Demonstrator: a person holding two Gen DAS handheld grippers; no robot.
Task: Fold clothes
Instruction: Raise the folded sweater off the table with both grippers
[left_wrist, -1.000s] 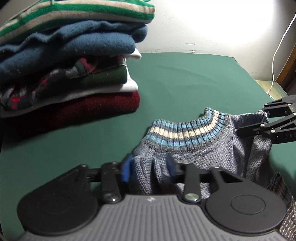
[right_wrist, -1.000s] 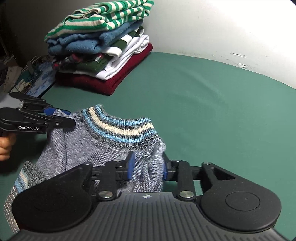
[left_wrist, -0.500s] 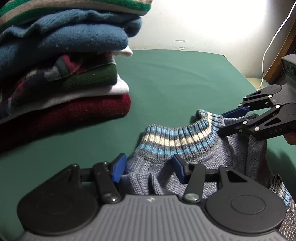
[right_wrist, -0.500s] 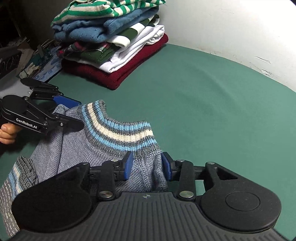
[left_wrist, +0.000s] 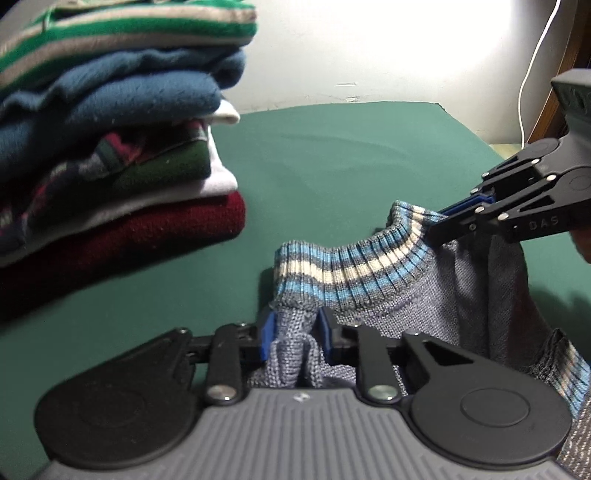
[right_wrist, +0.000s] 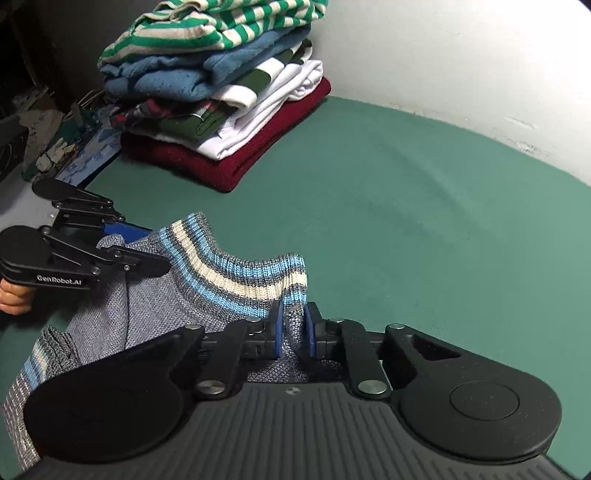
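A grey knit sweater with a blue and cream striped collar hangs bunched over the green table. My left gripper is closing its jaws, and a fold of knit just below the collar's left end fills the gap, touched by both blue pads. In the right wrist view the right gripper is closing the same way on the sweater at the collar's right end. Each gripper shows in the other's view: the right gripper, the left gripper.
A tall stack of folded clothes stands at the back left of the table, dark red at the bottom, green stripes on top. Beyond the table's left edge lies clutter. A white cable runs down the wall. A hand holds the left gripper.
Both grippers' jaws have narrowed onto the knit folds between them. The collar now stretches tauter between the two grippers, and the clothes stack looms closer in the left wrist view.
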